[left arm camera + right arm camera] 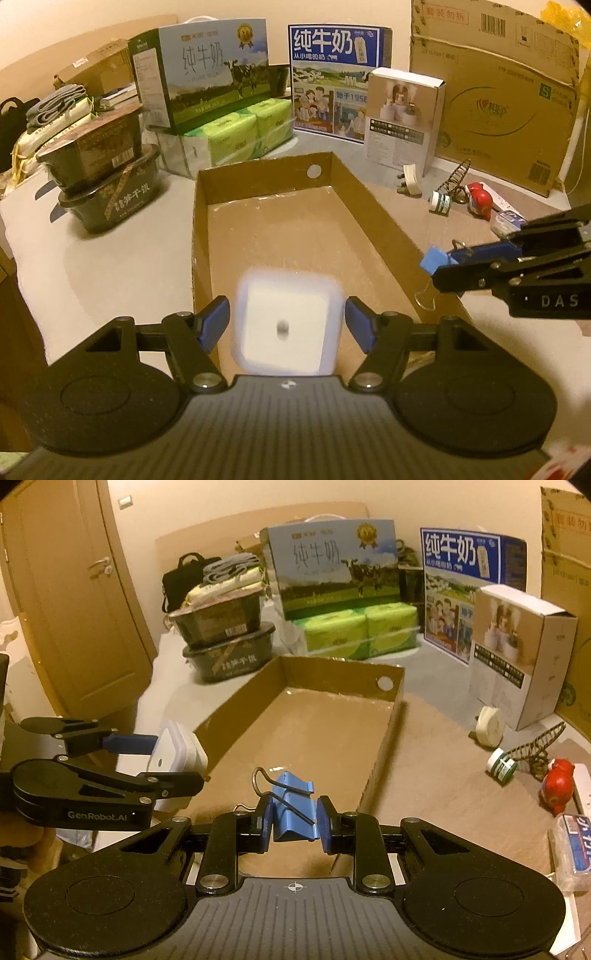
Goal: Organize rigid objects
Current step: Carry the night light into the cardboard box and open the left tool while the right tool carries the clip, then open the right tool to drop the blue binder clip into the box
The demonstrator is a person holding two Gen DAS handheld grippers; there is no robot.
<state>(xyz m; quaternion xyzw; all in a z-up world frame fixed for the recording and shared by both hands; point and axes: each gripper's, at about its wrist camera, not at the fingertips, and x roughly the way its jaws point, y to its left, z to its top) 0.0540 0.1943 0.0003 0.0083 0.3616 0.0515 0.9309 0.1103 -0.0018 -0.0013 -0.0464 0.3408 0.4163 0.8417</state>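
A brown cardboard tray [258, 173] [332, 668] lies open-topped on the grey surface. My left gripper [287, 310] [177, 760] hovers over its near end. A white square block with a dark dot [288, 321] [173, 749] is between the blue pads. It is smeared while the fingers look sharp, and the pads stand just off its sides. My right gripper [294, 812] [441, 269] is shut on a blue binder clip [291, 805] [434, 260] with wire handles, beside the tray's near right corner.
Right of the tray lie a white plug [410, 181], a small jar [439, 203], a wire tower model [456, 177], a red figure [480, 201] and a small pack [574, 849]. Black food bowls [107, 177] stack at left. Milk cartons, tissue packs and boxes line the back.
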